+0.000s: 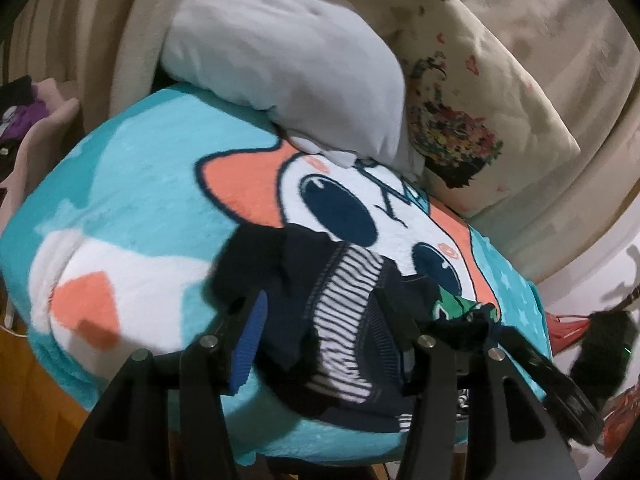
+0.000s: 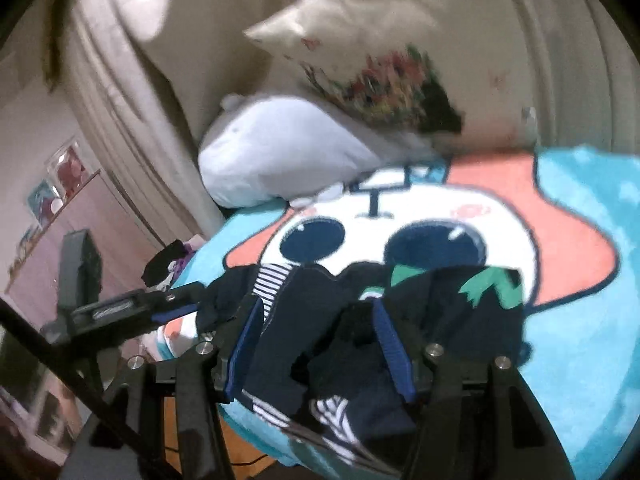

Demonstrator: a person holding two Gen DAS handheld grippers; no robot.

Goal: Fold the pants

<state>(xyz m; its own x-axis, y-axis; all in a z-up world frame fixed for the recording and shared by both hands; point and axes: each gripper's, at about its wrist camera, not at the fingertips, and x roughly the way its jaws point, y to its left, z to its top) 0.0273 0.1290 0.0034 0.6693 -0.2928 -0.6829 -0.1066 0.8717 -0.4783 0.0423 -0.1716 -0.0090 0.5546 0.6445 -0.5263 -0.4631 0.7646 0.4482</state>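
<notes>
1. Navy pants (image 1: 340, 320), w/ striped lining, lie bunched on the cartoon blanket (image 1: 140, 200) at bed's edge.
2. Left tongs (image 1: 320, 316) part-open astride them, gripping nothing.
3. Right tongs (image 2: 320, 320) likewise part-open, empty.

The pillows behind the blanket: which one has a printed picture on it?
The cream square pillow bears a colourful flower print with a dark patch. The plain white pillow beside it, lying on the teal cartoon blanket, has no print.

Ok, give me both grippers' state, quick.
Left gripper: open, jaws apart over the dark pants, gripping nothing.
Right gripper: open, the pants lying loose between its fingers.
</notes>
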